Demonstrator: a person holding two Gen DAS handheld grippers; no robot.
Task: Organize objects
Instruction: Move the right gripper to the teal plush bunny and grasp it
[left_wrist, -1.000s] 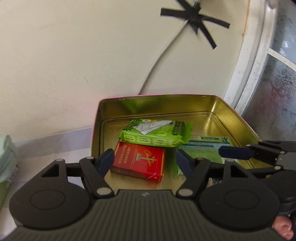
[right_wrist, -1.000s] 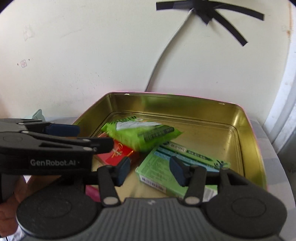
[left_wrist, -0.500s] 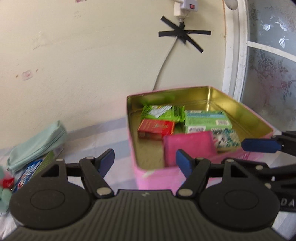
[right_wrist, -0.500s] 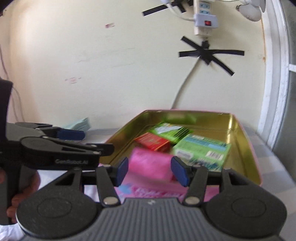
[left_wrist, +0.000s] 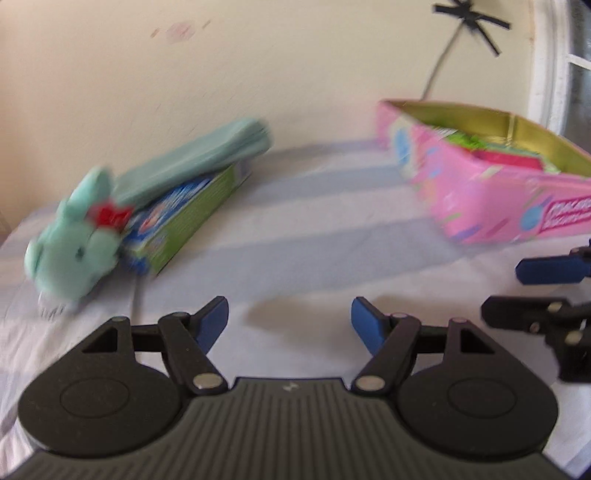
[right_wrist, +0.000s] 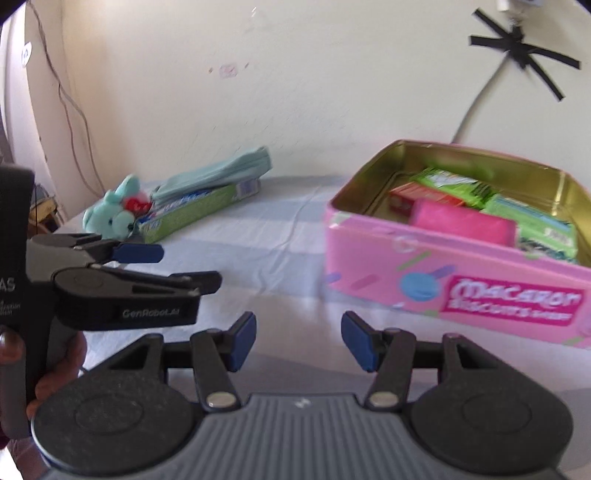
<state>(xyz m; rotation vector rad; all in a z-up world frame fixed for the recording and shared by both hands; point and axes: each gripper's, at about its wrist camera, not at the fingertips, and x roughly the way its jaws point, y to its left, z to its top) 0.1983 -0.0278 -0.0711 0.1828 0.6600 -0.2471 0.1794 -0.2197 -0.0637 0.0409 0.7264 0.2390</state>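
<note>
A pink tin (right_wrist: 454, 275) with a gold inside stands at the right of the table; it also shows in the left wrist view (left_wrist: 476, 206). It holds a pink packet (right_wrist: 461, 221), a red box (right_wrist: 402, 201), a green pack (right_wrist: 452, 186) and a green carton (right_wrist: 535, 225). At the left lie a teal plush toy (left_wrist: 74, 251), a green and blue toothpaste box (left_wrist: 184, 218) and a teal pouch (left_wrist: 195, 162). My left gripper (left_wrist: 288, 323) is open and empty over the cloth. My right gripper (right_wrist: 298, 339) is open and empty, in front of the tin.
A white and lilac striped cloth (left_wrist: 314, 229) covers the table. A wall stands right behind, with a cable (right_wrist: 476, 107) taped to it. A window frame (left_wrist: 546, 62) is at the far right. The left gripper shows from the side in the right wrist view (right_wrist: 140, 258).
Both grippers pulled back out of the tin and away from it. The left one swung left toward the plush toy and box. A pink packet now lies in the tin.
</note>
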